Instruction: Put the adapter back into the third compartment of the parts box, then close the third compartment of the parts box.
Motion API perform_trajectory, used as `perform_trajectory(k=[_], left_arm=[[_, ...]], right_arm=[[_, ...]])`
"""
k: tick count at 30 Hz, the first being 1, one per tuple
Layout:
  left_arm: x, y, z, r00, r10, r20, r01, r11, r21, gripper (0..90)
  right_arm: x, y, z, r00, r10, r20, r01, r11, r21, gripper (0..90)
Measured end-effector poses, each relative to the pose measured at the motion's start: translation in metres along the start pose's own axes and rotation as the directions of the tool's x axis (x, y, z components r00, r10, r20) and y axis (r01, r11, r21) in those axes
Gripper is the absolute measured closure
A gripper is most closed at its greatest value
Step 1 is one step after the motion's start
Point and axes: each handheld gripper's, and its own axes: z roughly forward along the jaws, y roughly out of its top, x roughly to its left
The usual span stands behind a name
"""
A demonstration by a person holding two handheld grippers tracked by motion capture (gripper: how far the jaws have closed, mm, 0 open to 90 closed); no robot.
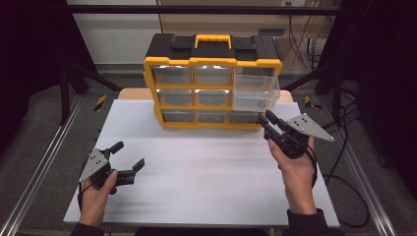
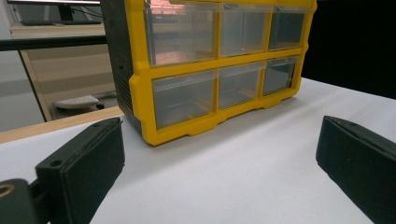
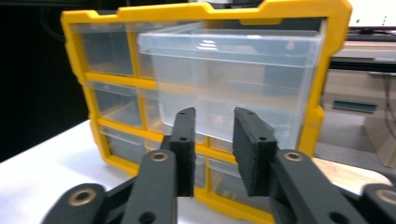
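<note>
A yellow and black organizer [image 1: 212, 61] with clear drawers stands upright at the far side of the white table top [image 1: 206, 167]. Its top right drawer [image 1: 255, 91] is pulled far out. My right gripper [image 1: 265, 118] sits just below and in front of that drawer, jaws a small gap apart, nothing between them. In the right gripper view the drawer [image 3: 233, 70] juts out just beyond the gripper [image 3: 214, 116]. My left gripper [image 1: 131, 154] rests low at the near left, wide open and empty. Seen from the left gripper [image 2: 219, 154], the organizer [image 2: 140, 84] stands ahead.
Metal rails [image 1: 44, 162] run along both sides of the table. Cables [image 1: 344, 147] trail on the floor at the right. A wooden board [image 1: 133, 93] shows behind the white top, left of the organizer.
</note>
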Motion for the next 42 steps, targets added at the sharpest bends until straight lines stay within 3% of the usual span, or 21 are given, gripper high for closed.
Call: perform_trajectory(k=[11, 25, 34, 42], left_arm=[[-0.001, 0.001, 0.000, 0.9999, 0.015, -0.004, -0.015, 0.9999, 0.005, 1.0], [-0.001, 0.000, 0.000, 0.9998, 0.017, -0.007, -0.017, 0.9998, 0.008, 1.0], [-0.001, 0.000, 0.000, 0.9999, 0.016, -0.005, -0.016, 0.9998, 0.008, 1.0], [0.000, 0.001, 0.000, 0.9998, 0.017, -0.006, -0.016, 0.9998, 0.006, 1.1]], right_arm=[[-0.002, -0.008, 0.003, 0.9995, -0.031, 0.010, 0.031, 1.000, -0.002, 89.7], [-0.001, -0.018, 0.009, 0.9984, -0.057, 0.003, 0.057, 0.998, 0.009, 90.0], [0.001, -0.024, 0.013, 0.9988, -0.049, -0.003, 0.049, 0.998, 0.029, 90.0], [0.002, -0.026, 0.015, 0.9990, -0.018, -0.040, 0.018, 1.000, 0.017, 90.0]])
